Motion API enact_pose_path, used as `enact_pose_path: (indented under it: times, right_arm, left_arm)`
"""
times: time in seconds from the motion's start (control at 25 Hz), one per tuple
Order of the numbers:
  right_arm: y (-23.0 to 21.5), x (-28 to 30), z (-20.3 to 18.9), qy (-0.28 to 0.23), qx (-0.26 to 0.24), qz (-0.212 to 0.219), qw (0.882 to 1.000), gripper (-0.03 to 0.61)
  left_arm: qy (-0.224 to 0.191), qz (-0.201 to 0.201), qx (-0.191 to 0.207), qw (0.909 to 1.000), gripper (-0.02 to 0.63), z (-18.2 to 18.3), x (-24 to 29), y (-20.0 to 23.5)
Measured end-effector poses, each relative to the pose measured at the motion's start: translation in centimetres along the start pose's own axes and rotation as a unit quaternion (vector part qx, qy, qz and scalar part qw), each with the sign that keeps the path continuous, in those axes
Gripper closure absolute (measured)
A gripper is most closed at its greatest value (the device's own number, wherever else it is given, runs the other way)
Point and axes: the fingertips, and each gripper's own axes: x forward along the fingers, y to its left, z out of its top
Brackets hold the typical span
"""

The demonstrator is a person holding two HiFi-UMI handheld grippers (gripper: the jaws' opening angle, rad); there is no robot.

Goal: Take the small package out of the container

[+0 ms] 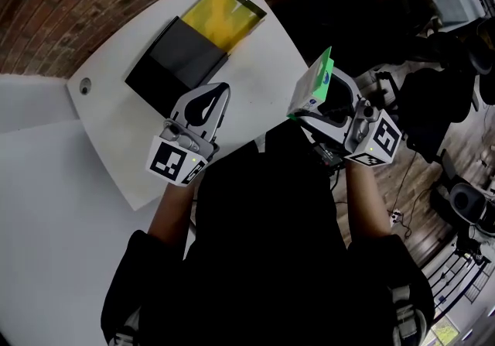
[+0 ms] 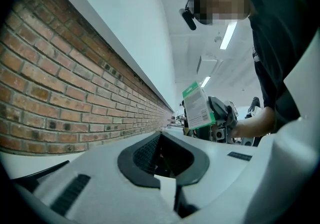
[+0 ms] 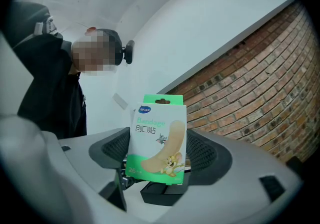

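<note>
Right gripper is clamping the small package, long axis along its jaws, well right of the container; left gripper is hanging closed, empty

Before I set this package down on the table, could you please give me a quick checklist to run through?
1. Grip on the small package: ok. It stands upright between the jaws of the right gripper.
2. Package out of the container: ok. It is held up, well to the right of the container.
3. Left gripper free to help: ok. Its jaws are together with nothing between them.
4. Set-down spot: ok. Bare white table shows between the container and the package.
5. Container empty: cannot tell. Only its yellow open end shows.
</note>
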Motion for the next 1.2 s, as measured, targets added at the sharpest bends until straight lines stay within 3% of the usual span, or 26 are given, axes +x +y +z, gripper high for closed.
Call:
enact_pose_path:
  times: [1.2]
  right_arm:
    - [-0.4,0.7,-2.7,0.054,0.017,0.007,0.998,0.225]
  left_arm:
    - [0.015,-0.01,-0.018,0.9997,0.6,-2.1,0.8,-0.6]
